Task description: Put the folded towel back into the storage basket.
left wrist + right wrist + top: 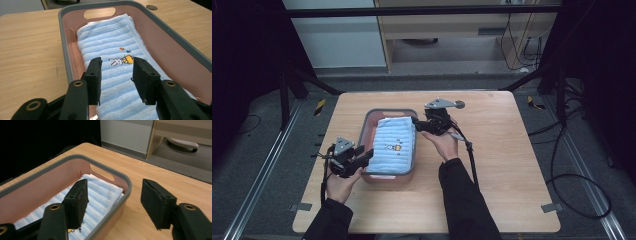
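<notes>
Where the counter (492, 150) carries a pink basket (368, 125), a folded blue towel (393, 147) fills it. Left gripper (117, 72) at the basket's 7 o'clock, fingers apart over the towel; right gripper (113, 202) at 2 o'clock, fingers apart astride the rim.

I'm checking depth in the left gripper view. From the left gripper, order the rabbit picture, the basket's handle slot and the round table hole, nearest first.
1. Rabbit picture on the blue towel, just beyond the left gripper.
2. Handle slot in the basket's far end wall.
3. Round table hole, outside the basket, upper right.
</notes>
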